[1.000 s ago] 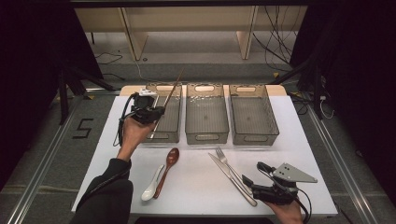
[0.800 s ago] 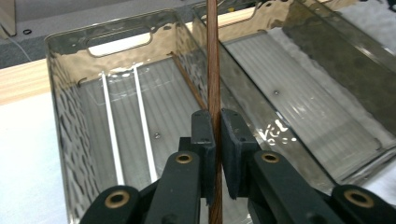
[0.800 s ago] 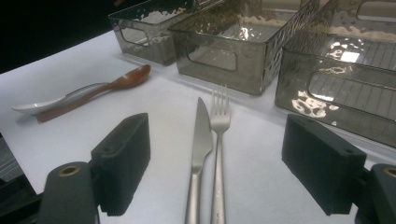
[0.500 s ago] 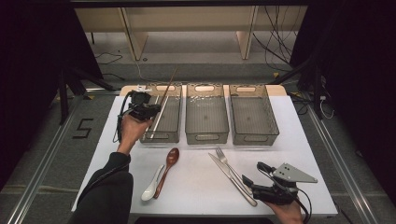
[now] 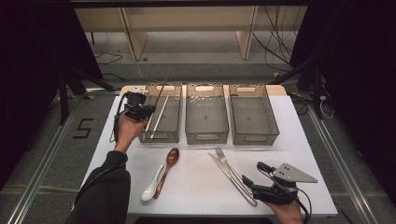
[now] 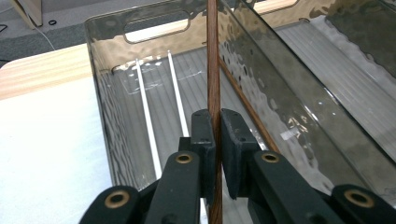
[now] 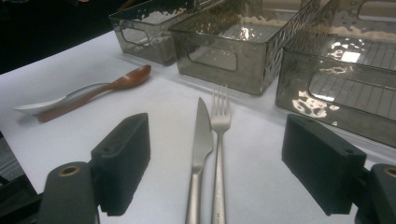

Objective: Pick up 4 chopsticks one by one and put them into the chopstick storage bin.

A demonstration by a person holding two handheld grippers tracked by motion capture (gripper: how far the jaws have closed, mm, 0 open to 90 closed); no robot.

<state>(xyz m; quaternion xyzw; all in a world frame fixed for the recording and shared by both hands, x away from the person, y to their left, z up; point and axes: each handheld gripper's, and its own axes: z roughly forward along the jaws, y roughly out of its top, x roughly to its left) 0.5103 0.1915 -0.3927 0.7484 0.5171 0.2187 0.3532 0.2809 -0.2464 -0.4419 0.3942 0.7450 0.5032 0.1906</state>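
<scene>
So far the left gripper [image 6: 214,140] clamps a brown chopstick [image 6: 213,70] over the leftmost bin [image 5: 173,135], where three chopsticks already lie, while spoons [image 5: 161,177], knife [image 7: 200,154] and fork [image 7: 219,154] wait before the wide-open right gripper [image 7: 224,163].

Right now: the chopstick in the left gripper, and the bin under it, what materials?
Chopstick: looks like wood, reddish-brown with fine lengthwise grain, matte. Bin: likely smoked clear plastic, glossy; see-through walls with a hammered ripple, ribbed floor. The left gripper is clamped on the chopstick.
</scene>
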